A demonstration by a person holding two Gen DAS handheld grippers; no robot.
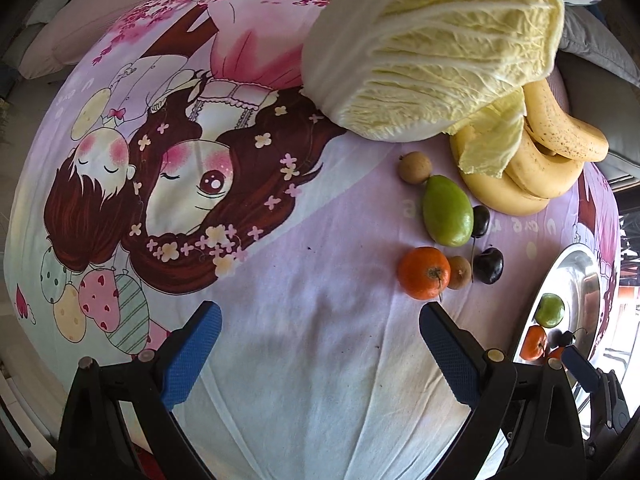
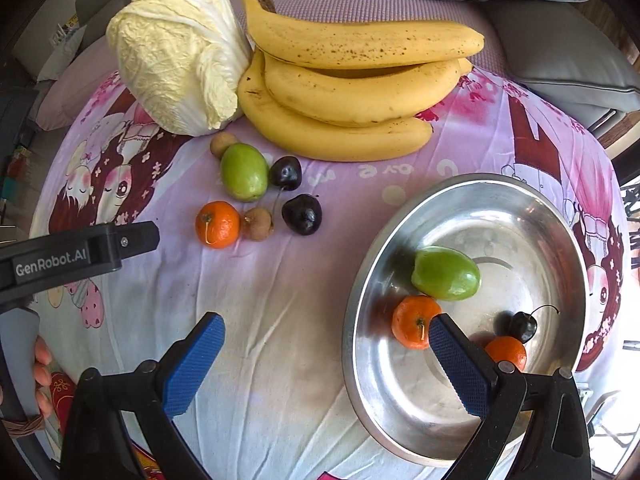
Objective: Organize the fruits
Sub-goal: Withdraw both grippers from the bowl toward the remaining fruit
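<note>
A steel bowl (image 2: 360, 280) on the right holds a green fruit (image 2: 446, 274), two oranges (image 2: 414, 322) and a dark cherry (image 2: 524, 326). Loose on the cloth lie an orange (image 1: 424, 273), a longan (image 1: 459, 272), two cherries (image 1: 488, 266), a green fruit (image 1: 448, 211), another longan (image 1: 415, 166) and a bunch of bananas (image 1: 532, 168). My left gripper (image 1: 320, 316) is open and empty, its right fingertip just short of the loose orange. My right gripper (image 2: 326, 324) is open and empty, with one finger over the bowl's near side.
A large napa cabbage (image 2: 176, 52) sits behind the loose fruit, touching the bananas (image 2: 352, 92). The cartoon-print cloth (image 1: 280, 360) covers the surface. Grey cushions (image 2: 560, 60) lie beyond the far edge. A hand (image 2: 40, 372) holds the left gripper's body (image 2: 80, 248) at the left.
</note>
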